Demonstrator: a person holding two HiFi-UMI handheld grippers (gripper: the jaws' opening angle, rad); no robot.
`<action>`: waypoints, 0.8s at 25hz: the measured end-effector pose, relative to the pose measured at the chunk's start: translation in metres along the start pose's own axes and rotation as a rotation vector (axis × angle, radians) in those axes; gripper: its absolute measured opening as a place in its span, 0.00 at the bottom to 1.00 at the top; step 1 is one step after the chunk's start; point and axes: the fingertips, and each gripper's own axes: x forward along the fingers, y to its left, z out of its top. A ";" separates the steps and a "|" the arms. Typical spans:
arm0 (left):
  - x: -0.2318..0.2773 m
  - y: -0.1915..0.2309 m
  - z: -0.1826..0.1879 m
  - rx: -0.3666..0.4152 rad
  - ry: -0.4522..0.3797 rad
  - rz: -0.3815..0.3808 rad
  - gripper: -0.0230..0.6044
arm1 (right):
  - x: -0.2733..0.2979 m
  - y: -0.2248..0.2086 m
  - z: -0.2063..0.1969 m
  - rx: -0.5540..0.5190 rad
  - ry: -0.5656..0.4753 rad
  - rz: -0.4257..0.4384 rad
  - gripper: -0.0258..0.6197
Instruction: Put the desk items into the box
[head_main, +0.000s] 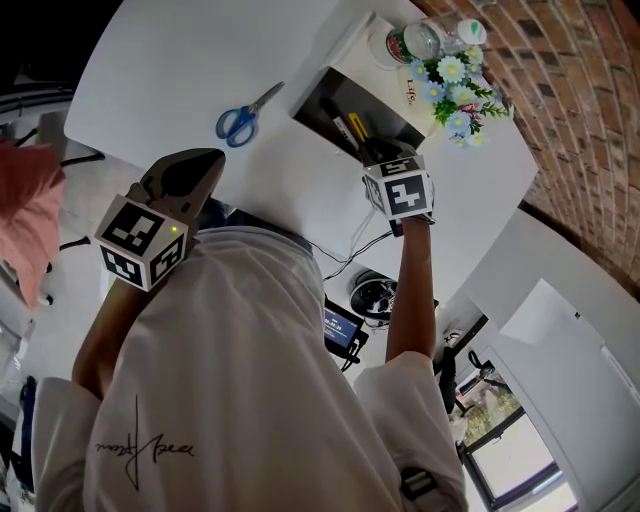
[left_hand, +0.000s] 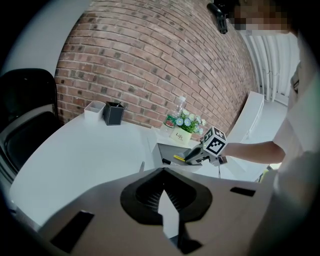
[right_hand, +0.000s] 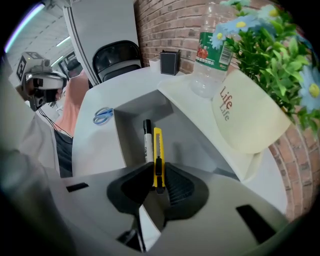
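The white table (head_main: 180, 60) holds blue scissors (head_main: 246, 114), open box (head_main: 375, 108), black holder (left_hand: 114, 113), white tub (left_hand: 94, 110).

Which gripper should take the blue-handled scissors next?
Left. The left gripper is empty and sits near the blue-handled scissors; the right gripper holds a yellow utility knife over the white box.

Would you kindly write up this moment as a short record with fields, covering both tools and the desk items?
Right tool: shut on yellow utility knife, which points into the box
Left tool: shut, nothing between its jaws
In box: black marker, beside the knife
On table, outside box: blue-handled scissors
Next to box: water bottle, potted flowers
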 end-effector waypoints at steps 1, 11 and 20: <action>-0.001 0.001 0.000 -0.002 0.000 0.003 0.04 | 0.001 0.000 0.000 0.000 0.002 0.000 0.17; -0.005 0.002 -0.002 -0.009 -0.003 0.019 0.04 | 0.012 -0.003 -0.002 -0.005 0.023 0.004 0.17; -0.007 0.000 -0.005 -0.007 -0.003 0.022 0.04 | 0.012 -0.003 -0.001 -0.003 0.014 0.000 0.17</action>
